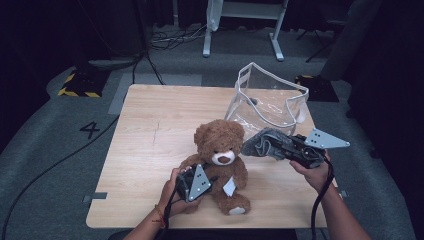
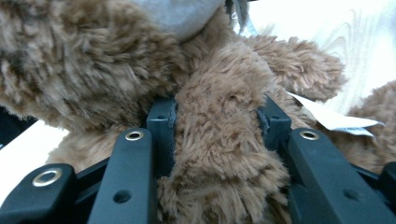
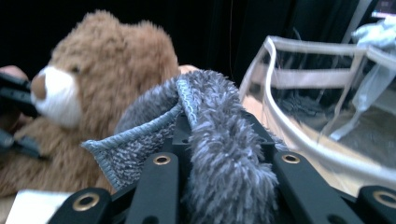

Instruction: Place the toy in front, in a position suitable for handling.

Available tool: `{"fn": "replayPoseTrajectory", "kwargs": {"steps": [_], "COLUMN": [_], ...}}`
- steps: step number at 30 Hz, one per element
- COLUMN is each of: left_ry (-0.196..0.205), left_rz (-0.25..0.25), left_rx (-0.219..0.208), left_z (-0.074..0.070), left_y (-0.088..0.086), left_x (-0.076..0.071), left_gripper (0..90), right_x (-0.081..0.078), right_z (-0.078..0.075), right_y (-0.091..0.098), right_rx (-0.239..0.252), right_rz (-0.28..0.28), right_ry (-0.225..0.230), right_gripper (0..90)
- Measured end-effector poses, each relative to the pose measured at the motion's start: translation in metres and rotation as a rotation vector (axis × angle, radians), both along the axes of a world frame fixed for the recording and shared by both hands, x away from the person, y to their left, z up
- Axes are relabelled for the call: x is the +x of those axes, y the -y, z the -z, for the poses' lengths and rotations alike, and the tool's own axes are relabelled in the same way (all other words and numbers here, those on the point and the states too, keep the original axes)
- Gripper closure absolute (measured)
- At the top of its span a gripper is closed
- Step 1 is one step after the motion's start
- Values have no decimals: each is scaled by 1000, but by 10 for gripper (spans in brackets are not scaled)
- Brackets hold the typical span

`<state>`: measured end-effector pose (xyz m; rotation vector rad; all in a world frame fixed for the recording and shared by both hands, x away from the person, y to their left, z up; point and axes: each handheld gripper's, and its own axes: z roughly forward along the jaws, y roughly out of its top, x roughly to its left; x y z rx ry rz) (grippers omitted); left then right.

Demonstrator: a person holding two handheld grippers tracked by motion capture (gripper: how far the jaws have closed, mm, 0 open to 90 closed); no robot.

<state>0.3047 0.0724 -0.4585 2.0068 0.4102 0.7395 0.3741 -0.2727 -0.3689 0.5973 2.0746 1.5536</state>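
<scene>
The left half of the wooden table [image 1: 145,145] lies bare in the high view — open room from its far edge to the near edge. At centre frame the teddy bear [image 1: 220,165] sits upright and blocks the middle, with the left gripper [image 1: 202,179] pressed against its near side. Right of centre, the grey cloth [image 1: 264,142] hangs from the right gripper [image 1: 280,146], lifted off the table, just beside the bear's head. Behind it the clear bag [image 1: 270,100] stands open-topped at the upper right corner — only a narrow gap separates bag and bear.
</scene>
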Motion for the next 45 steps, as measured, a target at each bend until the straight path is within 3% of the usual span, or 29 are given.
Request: {"fn": "replayPoseTrajectory", "kwargs": {"steps": [4,6,10,11,13,14,17,18,21,24,26,34,39,40,41,42,43,44,45], "left_ry": [5,4,4,13,19,32,52,60,86,116,113,85,63,58,55,53,52,54,54], "left_rz": [8,1,-10,-19,-15,-6,-15,-21,-39,-50,-57,-64,-60,-62,-62,-58,-59,-56,-56], "left_rx": [3,-12,-38,-37,-37,-44,-41,-42,-47,-59,-76,-85,-106,-114,-119,-121,-125,-124,-124], "left_z": [4,5,9,11,12,15,17,18,22,24,25,25,24,24,24,24,24,24,24], "left_y": [1,1,0,1,2,4,7,8,11,12,12,14,11,10,9,8,8,9,9], "left_x": [-4,-5,-6,-6,-6,-5,-4,-4,-4,-3,3,13,14,14,15,15,15,15,15], "left_gripper": [589,588,588,588,588,593,604,604,605,607,609,606,601,600,600,598,598,594,591], "right_x": [0,-3,-7,-11,-12,-15,-18,-18,-18,-18,-16,-8,-10,-9,-9,-11,-11,-13,-13], "right_z": [-11,-20,-32,-41,-44,-49,-48,-48,-35,-24,-9,15,37,48,48,59,59,68,68], "right_y": [-4,-5,-7,-13,-16,-27,-50,-50,-76,-85,-91,-76,-65,-63,-63,-61,-61,-60,-60], "right_rx": [37,59,109,134,145,161,128,128,57,13,-32,-53,-117,-151,-151,-199,-199,-252,-252], "right_rz": [-8,-18,-49,-87,-99,-136,-170,-170,-183,-187,-183,-173,-161,-164,-164,-172,-172,-180,-180], "right_ry": [24,51,65,76,79,78,87,87,76,66,30,-56,-93,-119,-119,-141,-141,-161,-161], "right_gripper": [726,726,726,726,726,726,725,725,724,724,725,724,725,724,724,724,724,723,723]}}
